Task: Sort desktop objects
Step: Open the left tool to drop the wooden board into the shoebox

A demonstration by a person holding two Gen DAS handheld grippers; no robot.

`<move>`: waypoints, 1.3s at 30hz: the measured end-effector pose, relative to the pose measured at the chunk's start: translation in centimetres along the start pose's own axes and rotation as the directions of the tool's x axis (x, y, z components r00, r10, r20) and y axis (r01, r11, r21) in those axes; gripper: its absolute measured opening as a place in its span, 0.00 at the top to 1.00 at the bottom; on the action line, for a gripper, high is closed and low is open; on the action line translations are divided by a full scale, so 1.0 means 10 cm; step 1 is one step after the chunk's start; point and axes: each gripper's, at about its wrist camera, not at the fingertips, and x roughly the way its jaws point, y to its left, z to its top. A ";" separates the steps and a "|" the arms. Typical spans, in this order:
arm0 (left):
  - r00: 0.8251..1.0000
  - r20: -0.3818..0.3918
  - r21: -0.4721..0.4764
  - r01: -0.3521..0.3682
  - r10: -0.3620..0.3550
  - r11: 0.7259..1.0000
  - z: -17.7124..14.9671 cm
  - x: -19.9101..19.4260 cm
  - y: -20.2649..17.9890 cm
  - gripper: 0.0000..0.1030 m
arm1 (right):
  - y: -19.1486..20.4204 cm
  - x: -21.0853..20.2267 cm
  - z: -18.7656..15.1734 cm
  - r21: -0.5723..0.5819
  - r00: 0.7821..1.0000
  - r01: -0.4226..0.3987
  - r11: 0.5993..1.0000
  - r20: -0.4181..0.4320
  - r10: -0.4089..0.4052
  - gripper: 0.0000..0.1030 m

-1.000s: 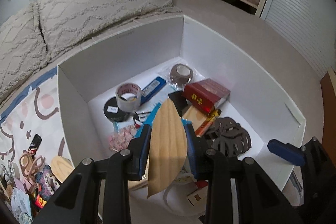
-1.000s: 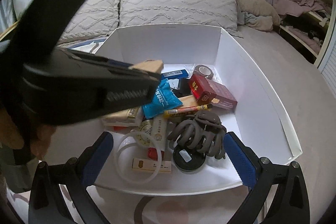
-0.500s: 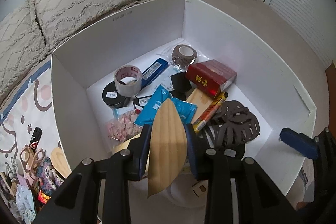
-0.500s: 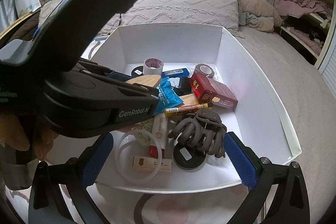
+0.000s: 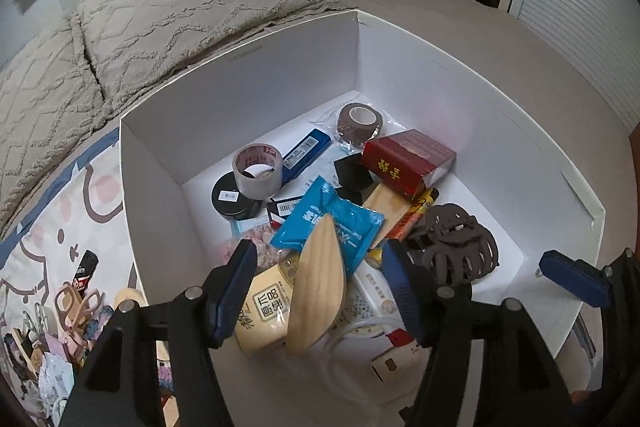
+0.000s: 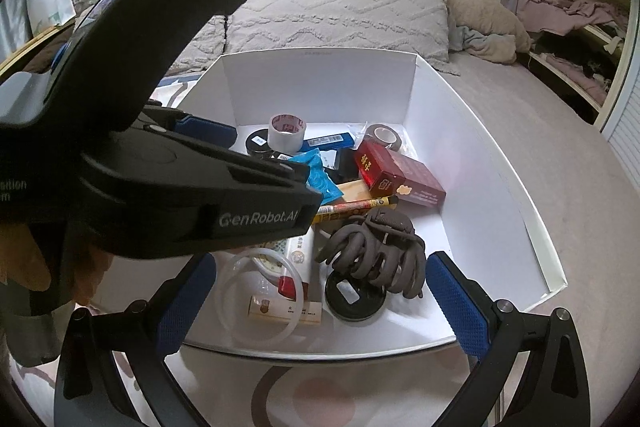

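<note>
My left gripper (image 5: 320,269) has just been opening: jaws now spread, pads clear of the wooden leaf-shaped piece (image 5: 316,287) that sits between them, its tip at 12 o'clock over the blue packet (image 5: 328,223). A second ago the pads pinched it. I judge it released into the white box (image 5: 256,75), so this item counts as sorted. Right gripper (image 6: 320,301) hangs spread and empty at the box's near rim, brown hair claw (image 6: 376,247) just ahead at 12 o'clock.
</note>
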 end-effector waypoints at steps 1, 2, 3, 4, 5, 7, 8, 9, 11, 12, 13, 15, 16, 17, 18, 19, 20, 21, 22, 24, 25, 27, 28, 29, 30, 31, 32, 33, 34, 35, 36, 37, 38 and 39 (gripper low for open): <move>1.000 0.002 -0.004 0.001 -0.001 1.000 0.00 -0.02 0.00 0.37 | 0.00 0.00 0.00 0.001 1.000 0.003 1.000 0.002 -0.003 0.00; 1.000 0.004 -0.006 0.001 -0.001 1.000 -0.01 -0.03 0.00 0.36 | 0.00 -0.01 0.00 0.003 1.000 0.006 1.000 0.005 -0.006 0.00; 1.000 0.006 -0.005 0.000 0.000 1.000 -0.01 -0.04 0.00 0.32 | -0.01 -0.02 0.00 0.005 1.000 0.008 1.000 0.008 -0.008 0.00; 1.000 0.009 -0.002 -0.001 0.001 1.000 -0.02 -0.05 0.00 0.32 | -0.01 -0.02 0.00 0.005 1.000 0.009 1.000 0.010 -0.009 0.00; 1.000 0.012 0.002 -0.002 0.002 1.000 -0.03 -0.07 -0.01 0.32 | -0.01 -0.03 0.00 0.006 1.000 0.010 1.000 0.011 -0.010 0.00; 1.000 0.016 0.007 -0.003 0.003 1.000 -0.05 -0.10 -0.01 0.32 | -0.03 -0.05 0.00 0.010 1.000 0.020 1.000 0.012 -0.020 0.00; 1.000 0.018 0.008 -0.003 0.002 1.000 -0.05 -0.11 0.00 0.32 | -0.03 -0.06 0.00 0.013 1.000 0.024 1.000 0.016 -0.024 0.00; 1.000 0.020 0.006 -0.001 0.001 1.000 -0.06 -0.13 0.00 0.32 | -0.04 -0.08 0.00 0.016 1.000 0.025 1.000 0.019 -0.025 0.00; 1.000 0.024 -0.001 -0.002 0.002 1.000 -0.08 -0.16 0.02 0.32 | -0.07 -0.11 0.00 0.027 0.999 0.026 0.999 0.029 -0.027 0.00; 1.000 0.025 -0.006 -0.002 0.002 1.000 -0.10 -0.17 0.03 0.32 | -0.08 -0.13 -0.01 0.034 0.999 0.031 0.999 0.036 -0.032 0.00; 1.000 0.026 -0.008 -0.001 0.001 1.000 -0.11 -0.19 0.03 0.32 | -0.09 -0.15 -0.01 0.039 0.998 0.036 0.999 0.042 -0.038 0.00; 0.999 0.035 -0.010 0.003 -0.002 1.000 -0.14 -0.24 0.04 0.32 | -0.13 -0.18 0.00 0.055 0.997 0.048 0.997 0.057 -0.051 0.00; 0.999 0.040 -0.011 0.002 -0.002 1.000 -0.16 -0.26 0.05 0.31 | -0.14 -0.19 0.00 0.061 0.997 0.052 0.997 0.062 -0.056 0.00; 0.999 0.045 -0.012 0.001 -0.001 1.000 -0.17 -0.28 0.06 0.31 | -0.15 -0.20 0.01 0.066 0.996 0.057 0.996 0.065 -0.061 0.00; 0.999 0.049 -0.013 0.000 0.001 1.000 -0.18 -0.30 0.06 0.31 | -0.16 -0.21 0.01 0.069 0.995 0.064 0.996 0.067 -0.069 0.00; 0.999 0.053 -0.012 -0.002 0.003 1.000 -0.19 -0.32 0.07 0.31 | -0.17 -0.21 0.01 0.068 0.995 0.070 0.995 0.068 -0.075 0.00; 0.998 0.056 -0.012 -0.004 0.005 1.000 -0.21 -0.33 0.08 0.31 | -0.17 -0.21 0.01 0.065 0.994 0.076 0.995 0.069 -0.080 0.00; 0.998 0.059 -0.012 -0.006 0.006 1.000 -0.22 -0.34 0.08 0.31 | -0.16 -0.22 0.01 0.060 0.994 0.081 0.995 0.070 -0.085 0.00; 0.998 0.062 -0.011 -0.006 0.007 1.000 -0.23 -0.36 0.09 0.31 | -0.16 -0.22 0.01 0.057 0.993 0.085 0.995 0.072 -0.089 0.00; 0.997 0.074 -0.013 -0.004 0.005 1.000 -0.26 -0.39 0.11 0.30 | -0.17 -0.24 0.01 0.059 0.992 0.093 0.994 0.079 -0.097 0.00; 0.997 0.078 -0.016 -0.003 0.005 1.000 -0.28 -0.40 0.12 0.30 | -0.18 -0.24 0.01 0.061 0.992 0.095 0.994 0.082 -0.099 0.00; 0.996 0.085 -0.022 -0.010 0.011 1.000 -0.32 -0.43 0.14 0.21 | -0.20 -0.25 0.00 0.069 0.991 0.103 0.992 0.083 -0.109 0.00; 0.996 0.092 -0.024 -0.010 0.012 1.000 -0.34 -0.45 0.15 0.15 | -0.20 -0.25 0.00 0.073 0.990 0.110 0.991 0.083 -0.116 0.00; 0.994 0.107 -0.028 -0.011 0.014 1.000 -0.36 -0.48 0.16 0.08 | -0.21 -0.25 -0.01 0.077 0.989 0.117 0.990 0.085 -0.124 0.00; 0.993 0.121 -0.029 -0.013 0.017 0.999 -0.38 -0.51 0.18 0.08 | -0.22 -0.26 -0.02 0.080 0.988 0.123 0.989 0.086 -0.130 0.00; 0.992 0.128 -0.028 -0.013 0.017 1.000 -0.39 -0.53 0.19 0.08 | -0.22 -0.26 -0.02 0.082 0.987 0.128 0.988 0.086 -0.135 0.00; 0.991 0.132 -0.027 -0.011 0.014 1.000 -0.40 -0.56 0.21 0.07 | -0.23 -0.26 -0.03 0.085 0.986 0.134 0.987 0.084 -0.141 0.00; 0.991 0.137 -0.029 -0.009 0.013 1.000 -0.42 -0.58 0.23 0.06 | -0.23 -0.26 -0.04 0.087 0.986 0.140 0.986 0.083 -0.148 0.00; 0.990 0.141 -0.032 -0.010 0.015 0.999 -0.43 -0.60 0.24 0.04 | -0.24 -0.25 -0.04 0.088 0.985 0.145 0.986 0.082 -0.152 0.00; 0.989 0.147 -0.036 -0.014 0.019 0.999 -0.45 -0.63 0.27 0.00 | -0.24 -0.26 -0.04 0.091 0.984 0.149 0.985 0.082 -0.156 0.00; 0.988 0.155 -0.041 -0.017 0.023 0.999 -0.47 -0.66 0.29 0.00 | -0.24 -0.26 -0.05 0.094 0.984 0.151 0.984 0.084 -0.159 0.00; 0.987 0.160 -0.044 -0.019 0.026 0.999 -0.48 -0.68 0.32 0.00 | -0.24 -0.28 -0.05 0.097 0.983 0.152 0.984 0.087 -0.161 0.00; 0.986 0.165 -0.047 -0.021 0.029 0.999 -0.50 -0.70 0.35 0.00 | -0.24 -0.29 -0.05 0.101 0.983 0.151 0.983 0.092 -0.160 0.00; 0.985 0.170 -0.050 -0.024 0.032 0.998 -0.52 -0.73 0.38 0.00 | -0.24 -0.30 -0.05 0.104 0.983 0.148 0.983 0.098 -0.158 0.00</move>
